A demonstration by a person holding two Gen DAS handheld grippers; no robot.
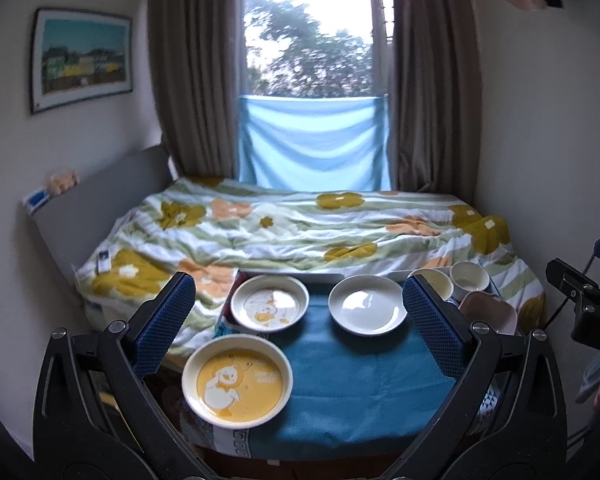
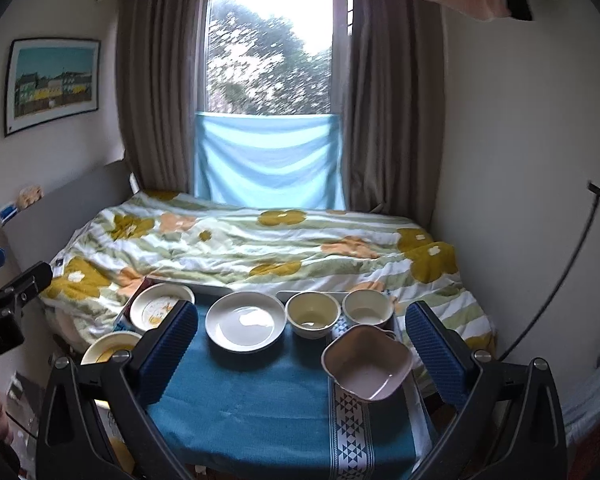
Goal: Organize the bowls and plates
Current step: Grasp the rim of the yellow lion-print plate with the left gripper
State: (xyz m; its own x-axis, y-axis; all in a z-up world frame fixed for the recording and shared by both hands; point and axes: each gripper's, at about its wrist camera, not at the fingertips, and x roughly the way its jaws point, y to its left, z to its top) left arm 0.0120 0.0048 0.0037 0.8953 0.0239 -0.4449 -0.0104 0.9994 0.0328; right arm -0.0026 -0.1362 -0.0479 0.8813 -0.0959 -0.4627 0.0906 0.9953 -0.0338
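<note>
1. We held the left tool [image 1: 296, 320] above the near edge of the worktop [image 1: 352, 392], its two blue-padded fingers [image 1: 166, 320] spread wide and gripping nothing.
2. We held the right tool [image 2: 300, 344] likewise over the worktop, its fingers spread wide apart with nothing between them.
3. A blue cloth [image 2: 252, 400] covered the worktop; a white patterned band ran along its right part.
4. The yellow duck plate [image 1: 237, 381] lay flat at the near left of the worktop, just beside the left tool's left finger.
5. The white duck plate [image 1: 269, 303] lay behind it at the far left, well apart from the tools.
6. The plain white plate [image 2: 245, 322] lay at the far middle of the cloth, to the right of the white duck plate.
7. Two cream bowls stood upright, side by side, right of the plain white plate: the left bowl [image 2: 312, 314] and the right bowl [image 2: 367, 308].
8. The pink square bowl [image 2: 367, 362] sat nearer than the two cream bowls, at the right of the worktop, and appeared tilted toward the right wrist camera.
9. A bed with a flowered quilt [image 2: 260, 244] lay behind the worktop, below a window [image 2: 270, 44] with brown curtains [image 2: 156, 80] and a light blue sheet [image 2: 268, 160] across its lower part.
10. A framed picture [image 1: 82, 58] hung on the left wall.
</note>
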